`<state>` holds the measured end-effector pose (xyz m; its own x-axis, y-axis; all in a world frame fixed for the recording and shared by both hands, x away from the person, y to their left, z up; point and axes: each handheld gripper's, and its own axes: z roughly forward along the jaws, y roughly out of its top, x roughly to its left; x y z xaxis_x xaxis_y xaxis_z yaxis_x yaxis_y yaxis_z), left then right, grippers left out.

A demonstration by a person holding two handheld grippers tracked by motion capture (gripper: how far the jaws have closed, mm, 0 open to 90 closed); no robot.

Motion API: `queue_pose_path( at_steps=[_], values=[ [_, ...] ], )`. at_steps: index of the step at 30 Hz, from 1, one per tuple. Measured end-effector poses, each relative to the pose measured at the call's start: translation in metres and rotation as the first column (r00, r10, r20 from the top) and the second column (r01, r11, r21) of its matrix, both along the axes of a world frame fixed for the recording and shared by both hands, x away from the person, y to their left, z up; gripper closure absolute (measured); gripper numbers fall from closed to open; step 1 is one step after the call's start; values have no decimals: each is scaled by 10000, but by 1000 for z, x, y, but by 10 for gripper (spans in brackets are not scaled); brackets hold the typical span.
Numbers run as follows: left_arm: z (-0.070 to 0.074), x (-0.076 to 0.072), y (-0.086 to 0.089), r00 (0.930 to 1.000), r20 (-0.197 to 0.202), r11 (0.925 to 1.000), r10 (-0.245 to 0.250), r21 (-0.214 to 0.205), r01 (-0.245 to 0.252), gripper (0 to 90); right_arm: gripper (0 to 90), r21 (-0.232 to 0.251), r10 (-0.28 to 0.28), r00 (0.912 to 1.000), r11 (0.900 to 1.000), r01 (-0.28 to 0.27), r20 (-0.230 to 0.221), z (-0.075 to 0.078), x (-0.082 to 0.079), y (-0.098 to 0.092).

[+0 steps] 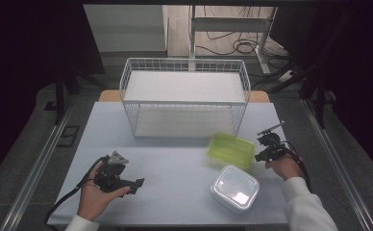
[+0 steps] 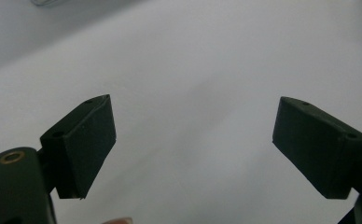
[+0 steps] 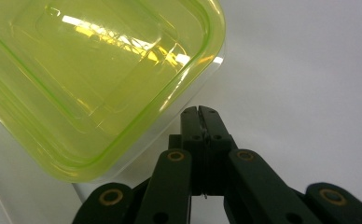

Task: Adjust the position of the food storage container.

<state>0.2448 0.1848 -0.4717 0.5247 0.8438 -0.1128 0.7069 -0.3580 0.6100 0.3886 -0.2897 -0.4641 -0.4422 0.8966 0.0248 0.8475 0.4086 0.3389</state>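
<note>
While the right gripper (image 1: 266, 147) hung near the table's right edge with its jaws clenched on nothing, the green-lidded container (image 1: 231, 149) lay just to its left, a corner of the lid (image 3: 100, 84) beside the jaw tips. Its long axis ran slantwise toward the table's right edge. Nothing stood between them. The left gripper (image 1: 119, 175), jaws spread wide over bare table (image 2: 193, 70), sat well apart near the front left corner. A white container (image 1: 234, 188) lay nearer the front edge, the wire basket (image 1: 184, 96) behind.
</note>
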Motion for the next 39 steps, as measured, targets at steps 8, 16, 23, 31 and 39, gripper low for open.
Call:
queue_pose_path(
  at_steps=[8, 16, 23, 31, 39],
  values=[
    [0, 0, 0, 10000, -12, 10000, -13, 61, 13, 128, 893, -186, 523, 9984, 9985, -519, 219, 0, 9, 22],
    [0, 1, 0, 10000, -20, 10000, -12, 31, 12, 129, 893, -248, 1097, 9921, 9938, -1084, 603, 0, 13, 48],
    [0, 1, 0, 10000, -28, 10000, -25, 45, 25, 130, 893, -384, 1718, 9814, 9848, -1691, 858, -2, 14, 67],
    [0, 1, 0, 10000, -14, 10000, -12, 63, 12, 129, 892, -428, 2194, 9717, 9754, -2164, 872, -3, 19, 92],
    [-1, 1, 0, 10000, -32, 9999, -43, 116, 43, 128, 892, -455, 2753, 9574, 9612, -2722, 877, -2, 20, 113]
  ],
)
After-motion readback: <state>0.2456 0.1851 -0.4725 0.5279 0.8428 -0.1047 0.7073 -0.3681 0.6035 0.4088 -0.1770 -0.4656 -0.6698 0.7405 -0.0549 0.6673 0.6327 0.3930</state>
